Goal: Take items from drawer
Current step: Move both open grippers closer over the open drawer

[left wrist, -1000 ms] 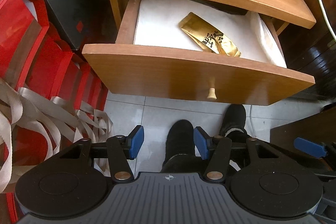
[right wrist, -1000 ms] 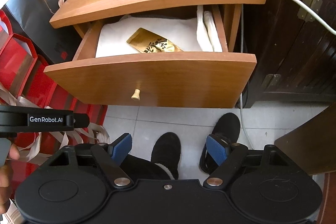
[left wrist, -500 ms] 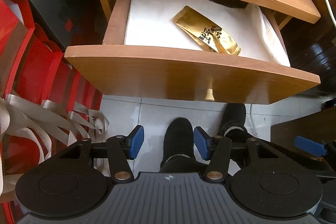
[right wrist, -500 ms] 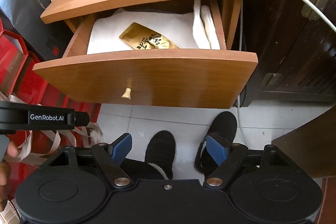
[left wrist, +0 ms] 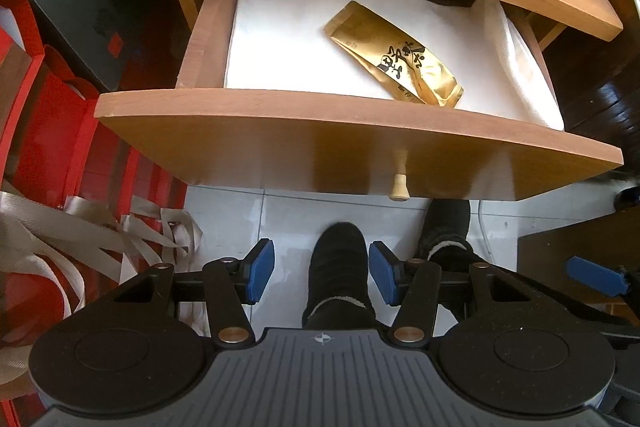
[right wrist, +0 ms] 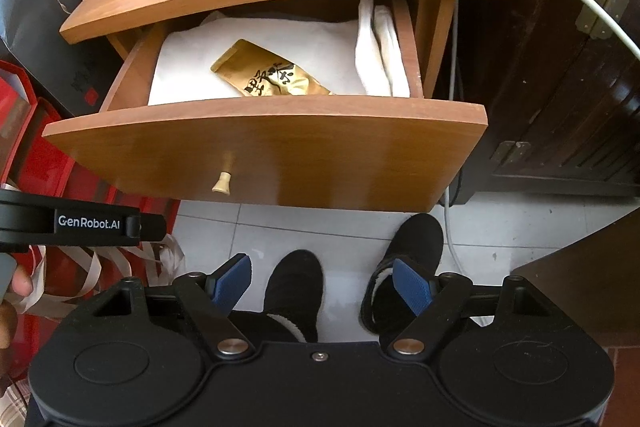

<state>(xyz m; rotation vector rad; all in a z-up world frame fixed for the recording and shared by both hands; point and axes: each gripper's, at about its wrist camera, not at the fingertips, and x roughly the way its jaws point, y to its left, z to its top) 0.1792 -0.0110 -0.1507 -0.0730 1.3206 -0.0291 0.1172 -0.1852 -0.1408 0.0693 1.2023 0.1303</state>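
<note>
Nearest the left wrist camera, the left gripper (left wrist: 322, 273) has its jaws spread with nothing between them; only the person's black slippers (left wrist: 340, 267) and the pale floor tiles show through the gap. The right gripper (right wrist: 322, 285) likewise stands with jaws spread and empty above the floor.

Beyond both, toward 12 o'clock, the drawer (left wrist: 352, 151) is pulled out, its small knob (left wrist: 398, 187) pointing toward the cameras. Inside, on a white cloth lining (left wrist: 280, 39), lies the task's thing, a gold packet (left wrist: 392, 55) printed with black characters. It lies flat and slanted, its near end close behind the drawer front at about 1 o'clock from the left gripper and 11 o'clock from the right. More white cloth is bunched at the drawer's right side.

The step in hand appears to be the approach: the drawer is open, the packet untouched, both grippers well short of it. The next move calls for carrying one gripper over the drawer front, lowering it steeply onto the packet, and closing across its narrow width, since a thin foil pouch on soft cloth may slip or buckle.
</note>
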